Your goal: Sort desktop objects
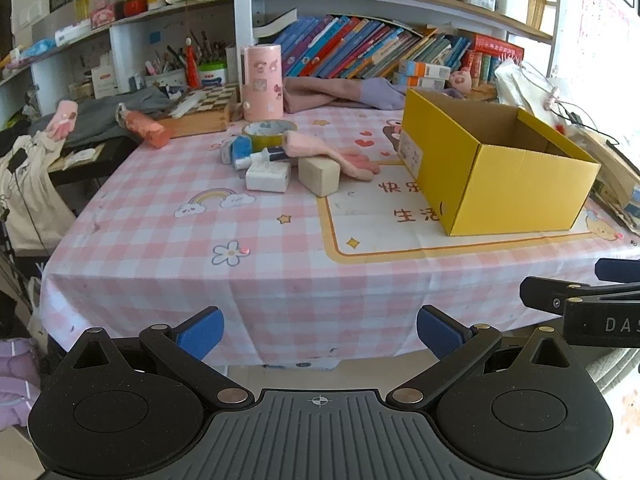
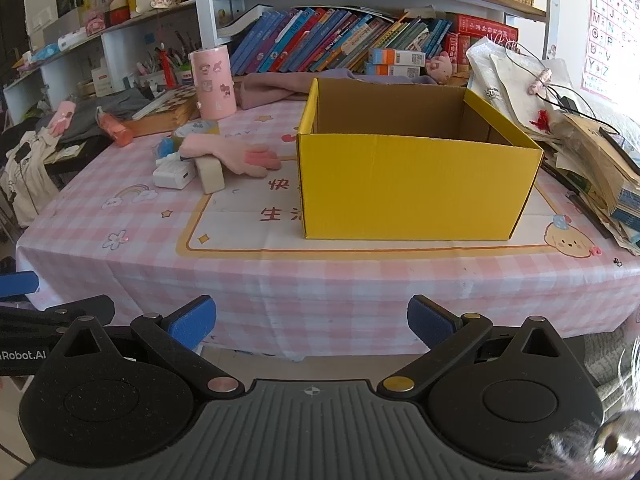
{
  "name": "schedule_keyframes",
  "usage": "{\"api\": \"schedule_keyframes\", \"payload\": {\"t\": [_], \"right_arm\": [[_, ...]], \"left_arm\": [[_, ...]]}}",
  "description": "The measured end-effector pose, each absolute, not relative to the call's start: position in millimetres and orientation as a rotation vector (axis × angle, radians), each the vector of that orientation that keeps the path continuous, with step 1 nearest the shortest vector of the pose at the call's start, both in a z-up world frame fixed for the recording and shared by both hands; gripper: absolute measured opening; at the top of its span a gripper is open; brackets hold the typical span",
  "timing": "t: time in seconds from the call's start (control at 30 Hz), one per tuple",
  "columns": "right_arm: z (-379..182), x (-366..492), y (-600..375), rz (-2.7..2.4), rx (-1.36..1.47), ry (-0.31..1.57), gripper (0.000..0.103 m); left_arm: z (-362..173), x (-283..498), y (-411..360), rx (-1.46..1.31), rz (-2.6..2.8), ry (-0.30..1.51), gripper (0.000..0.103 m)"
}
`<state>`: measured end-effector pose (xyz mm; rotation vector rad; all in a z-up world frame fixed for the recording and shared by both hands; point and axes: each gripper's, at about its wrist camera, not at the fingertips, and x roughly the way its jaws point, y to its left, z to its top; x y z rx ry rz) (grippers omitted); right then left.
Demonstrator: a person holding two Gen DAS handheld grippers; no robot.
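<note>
Both grippers are held just short of the table's near edge, nothing between their fingers: the left gripper point(image 1: 320, 330) is spread wide, and the right gripper point(image 2: 311, 320) is likewise wide open. Beyond them the checked cloth point(image 1: 168, 240) lies bare up to a small heap at mid-table, left of the yellow box point(image 2: 416, 188), whose open top appears empty as far as can be seen.

The heap is made up of a pink glove point(image 1: 332, 154), a pale block point(image 1: 319, 174), a white box point(image 1: 267, 176), a tape roll point(image 1: 267, 132) and a blue-and-white tube point(image 1: 260, 156). The glove is draped over the block and tube, so it would probably have to be lifted first. It is judged soft and light, best pinched at the thick cuff rather than the limp fingers. The block looks stiff and light and could be gripped across its short sides. The tape roll could be taken by its wall. The tube is thin and may roll.

Behind the heap a pink canister point(image 1: 262, 82) and a checkerboard point(image 1: 200, 110) are standing close, and a piled stack of papers point(image 2: 592, 168) crowds the box's right side. The box's near wall is high enough that items must be carried over it.
</note>
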<state>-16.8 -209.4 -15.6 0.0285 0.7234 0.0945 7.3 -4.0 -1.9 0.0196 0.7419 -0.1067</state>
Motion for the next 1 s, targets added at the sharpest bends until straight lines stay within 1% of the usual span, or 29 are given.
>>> {"api": "schedule_keyframes", "payload": {"t": [0.37, 1.0], "right_arm": [[-16, -15, -207, 0.096, 0.027, 0.720, 0.103], [-14, -5, -190, 0.145, -0.005, 0.737, 0.103]], "left_arm": [[-1, 10, -3, 0.019, -0.134, 0.731, 0.103], [-6, 18, 14, -0.002, -0.097, 0.766, 0.103]]}}
